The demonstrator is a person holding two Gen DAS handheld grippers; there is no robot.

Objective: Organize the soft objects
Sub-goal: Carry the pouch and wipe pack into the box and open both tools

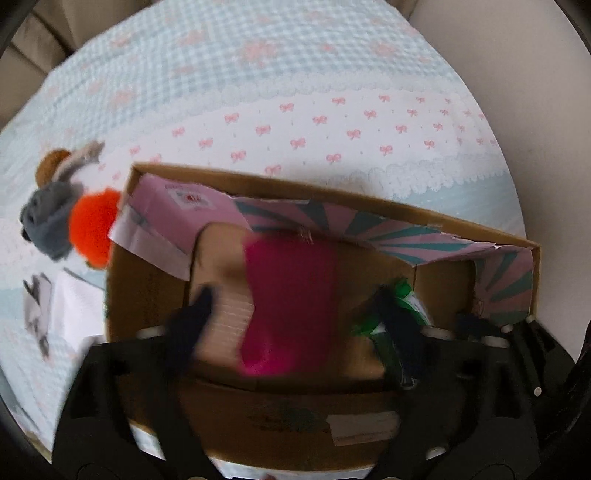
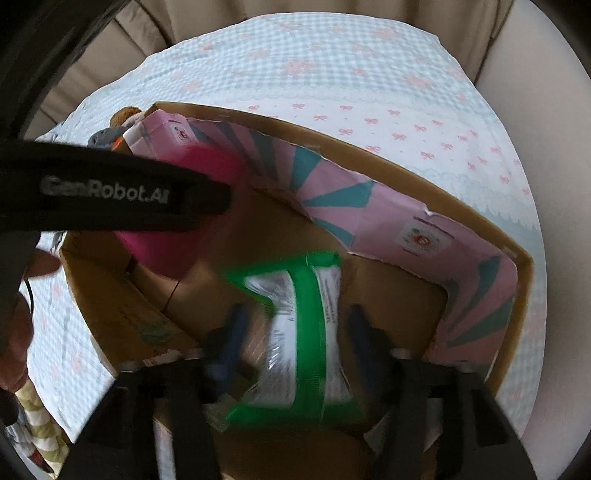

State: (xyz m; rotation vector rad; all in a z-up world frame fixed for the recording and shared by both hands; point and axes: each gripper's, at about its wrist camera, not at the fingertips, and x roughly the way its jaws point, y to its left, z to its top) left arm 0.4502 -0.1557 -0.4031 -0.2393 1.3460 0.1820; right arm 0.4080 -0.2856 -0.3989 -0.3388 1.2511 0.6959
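A brown cardboard box (image 1: 332, 194) with pink and teal lining sits on a bed. In the left wrist view my left gripper (image 1: 291, 314) is open over the box, with a magenta soft object (image 1: 291, 295) between its spread fingers, blurred. In the right wrist view my right gripper (image 2: 295, 339) is open over the box (image 2: 524, 266), a green-and-white packet (image 2: 306, 325) between its fingers, untouched by them. The magenta object (image 2: 192, 206) lies in the box's left part under the left gripper's body (image 2: 110, 192). The packet's edge shows in the left wrist view (image 1: 402, 299).
A grey and orange plush toy (image 1: 70, 218) lies on the bedspread (image 1: 295, 110) left of the box, with a brown plush (image 1: 51, 162) behind it. A grey-white item (image 1: 37, 306) lies at the left edge. A beige headboard stands behind the bed (image 2: 332, 14).
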